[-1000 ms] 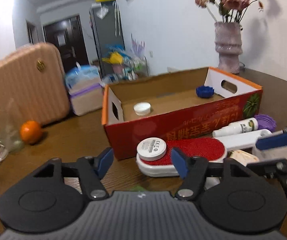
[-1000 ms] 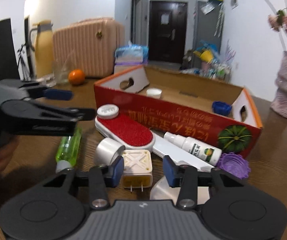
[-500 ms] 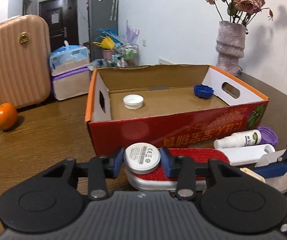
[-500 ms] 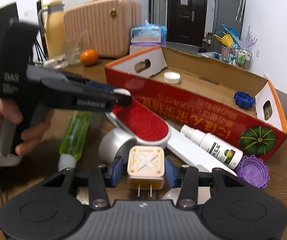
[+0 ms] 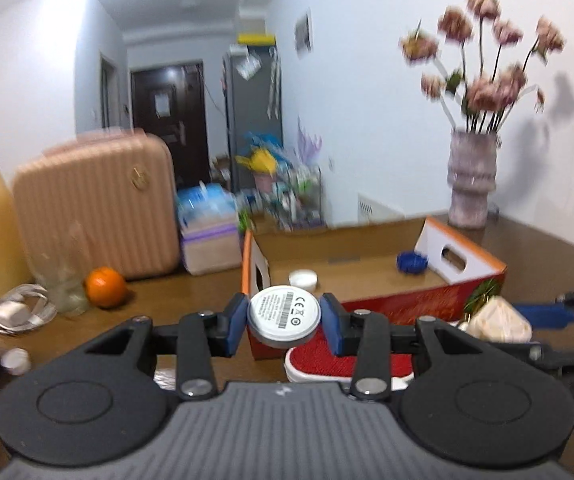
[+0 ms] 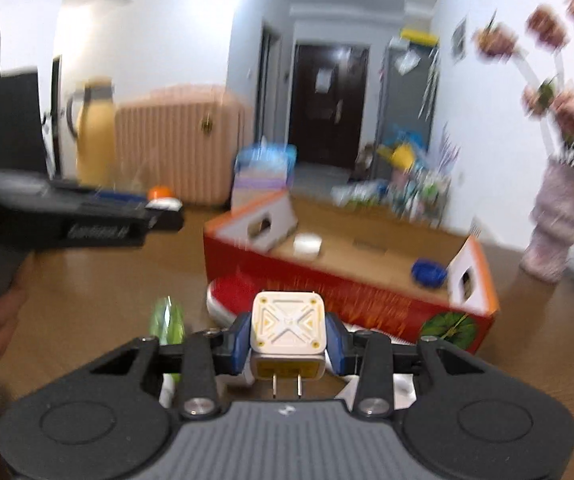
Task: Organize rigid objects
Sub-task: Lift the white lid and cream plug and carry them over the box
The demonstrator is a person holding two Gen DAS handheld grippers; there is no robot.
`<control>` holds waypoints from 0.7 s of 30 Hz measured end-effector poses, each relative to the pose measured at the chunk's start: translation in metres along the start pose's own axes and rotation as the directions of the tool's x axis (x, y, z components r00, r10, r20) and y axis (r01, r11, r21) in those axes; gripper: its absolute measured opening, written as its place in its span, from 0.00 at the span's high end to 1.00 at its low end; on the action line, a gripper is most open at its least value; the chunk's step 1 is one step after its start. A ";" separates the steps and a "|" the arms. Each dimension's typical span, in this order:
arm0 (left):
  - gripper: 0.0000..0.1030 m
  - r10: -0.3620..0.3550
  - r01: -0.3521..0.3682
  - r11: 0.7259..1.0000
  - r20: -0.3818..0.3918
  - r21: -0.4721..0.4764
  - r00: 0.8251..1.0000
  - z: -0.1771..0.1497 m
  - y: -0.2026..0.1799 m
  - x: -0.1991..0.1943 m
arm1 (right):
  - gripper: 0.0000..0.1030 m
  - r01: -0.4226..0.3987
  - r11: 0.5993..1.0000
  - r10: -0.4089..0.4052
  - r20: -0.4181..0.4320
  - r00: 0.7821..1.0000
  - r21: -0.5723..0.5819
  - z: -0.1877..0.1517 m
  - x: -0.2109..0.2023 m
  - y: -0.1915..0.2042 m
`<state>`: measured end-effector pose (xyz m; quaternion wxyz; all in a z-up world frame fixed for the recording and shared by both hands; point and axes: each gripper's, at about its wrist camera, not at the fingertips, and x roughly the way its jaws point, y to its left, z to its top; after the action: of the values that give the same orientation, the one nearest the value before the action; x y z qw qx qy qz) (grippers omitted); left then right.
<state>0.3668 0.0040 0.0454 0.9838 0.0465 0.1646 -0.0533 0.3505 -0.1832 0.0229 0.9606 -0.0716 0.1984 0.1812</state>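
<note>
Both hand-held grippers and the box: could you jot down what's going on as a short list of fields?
left hand-held gripper: shut on the round white disc
right hand-held gripper: pads against the white plug adapter, prongs toward the camera
cardboard box: open top, red front, holds a white cap and a blue cap
in front of box: red lint brush on the wooden table

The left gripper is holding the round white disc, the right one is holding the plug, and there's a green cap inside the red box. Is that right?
Almost. The cap in the red box is blue, not green, as the left wrist view shows. The left gripper does hold the round white disc, and the right gripper the plug.
</note>
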 end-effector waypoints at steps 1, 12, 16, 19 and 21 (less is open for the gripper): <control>0.61 0.006 -0.006 1.000 0.025 0.002 1.000 0.000 -0.002 -0.015 | 0.64 0.009 1.000 -0.009 0.049 0.999 0.014 0.002 -0.017 0.002; 0.61 -0.038 0.059 0.983 0.119 -0.176 0.992 -0.030 0.008 -0.167 | 0.64 0.056 0.993 -0.085 0.297 0.951 0.106 -0.027 -0.153 0.035; 0.61 -0.035 0.063 0.978 0.139 -0.199 0.990 -0.051 0.015 -0.212 | 0.63 0.118 0.988 -0.145 0.322 0.936 0.101 -0.045 -0.183 0.053; 0.61 -0.017 0.046 0.978 0.143 -0.201 0.990 -0.065 0.019 -0.231 | 0.63 0.138 0.986 -0.160 0.325 0.932 0.090 -0.052 -0.196 0.064; 0.61 0.004 0.022 0.984 0.148 -0.175 0.989 -0.069 0.019 -0.238 | 0.63 0.137 0.987 -0.156 0.327 0.932 0.079 -0.053 -0.199 0.070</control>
<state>0.1231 0.0513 0.0598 0.9933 -0.0454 0.0955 -0.0464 0.1351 -0.1927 0.0512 0.9927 -0.0284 0.0324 0.1130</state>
